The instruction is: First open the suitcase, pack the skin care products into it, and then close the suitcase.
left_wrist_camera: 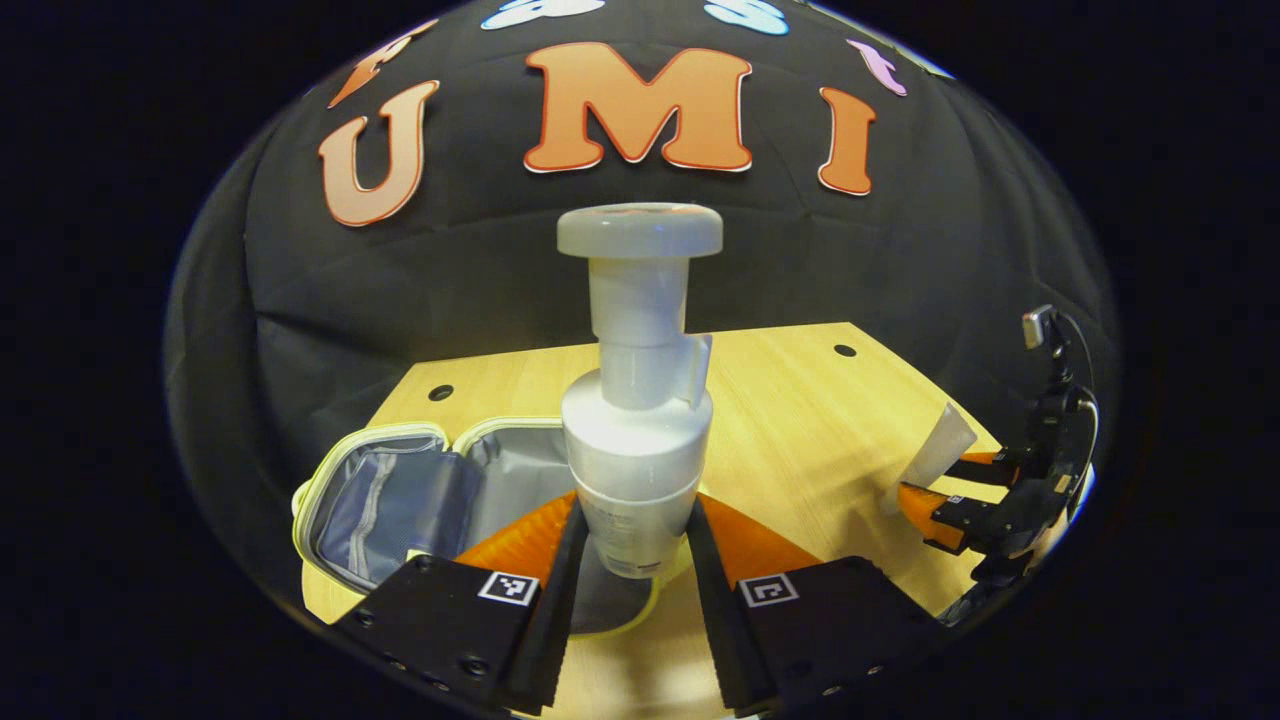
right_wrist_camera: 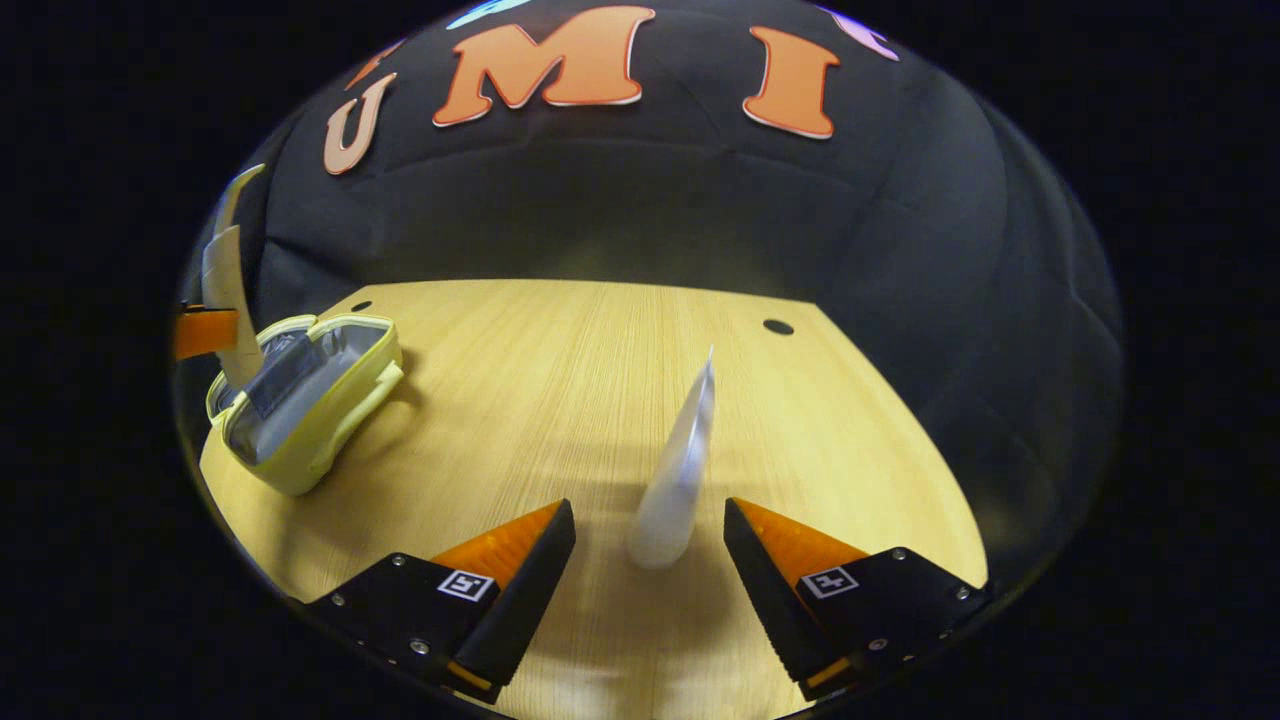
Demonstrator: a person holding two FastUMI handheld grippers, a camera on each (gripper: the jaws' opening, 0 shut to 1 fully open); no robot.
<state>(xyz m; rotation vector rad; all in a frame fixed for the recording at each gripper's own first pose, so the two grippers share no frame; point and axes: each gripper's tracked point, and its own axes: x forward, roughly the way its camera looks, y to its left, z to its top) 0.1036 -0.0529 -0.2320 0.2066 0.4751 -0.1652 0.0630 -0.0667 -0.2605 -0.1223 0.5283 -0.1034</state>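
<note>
A white pump bottle stands upright between the fingers of my left gripper, which is shut on its lower body. It hangs over the open suitcase, a small pale-yellow case with grey lining lying flat on the wooden table. In the right gripper view a white tube stands on its cap between the fingers of my right gripper, which is open with a gap on each side. The suitcase lies far left there, with the pump bottle above it. My right gripper and the tube also appear at the far right of the left gripper view.
The table has round cable holes near its back edge. The black cloth wall rises directly behind it. The suitcase's lid half lies open to the left of its base.
</note>
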